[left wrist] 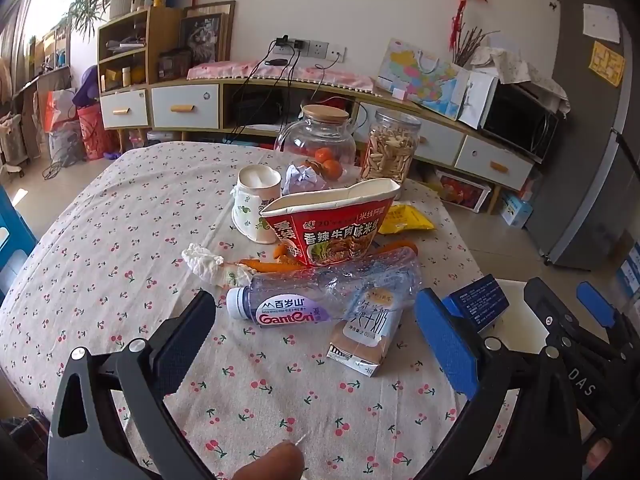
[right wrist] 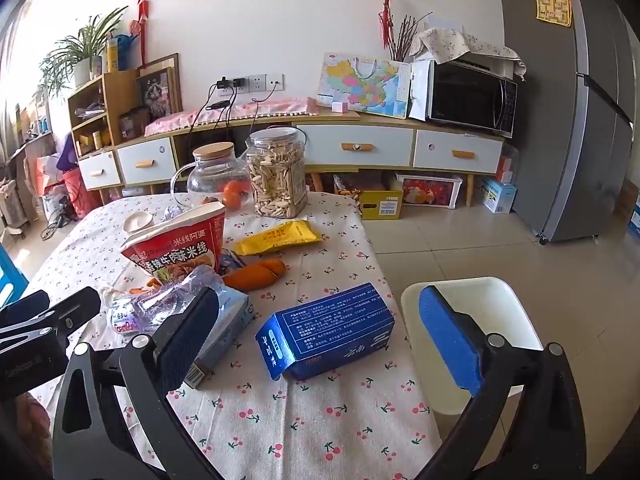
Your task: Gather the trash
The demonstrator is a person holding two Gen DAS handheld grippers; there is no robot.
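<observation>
Now both tongs wide apart, w/ bottle untouched.

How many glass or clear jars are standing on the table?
2. The jar with the wooden lid stands at the far edge of the table; the jar of seeds stands right beside it. Others may be hidden behind the clutter.

Bright daylight from blown-out left window, sharp focus, strong fisheye edge curvature
</observation>
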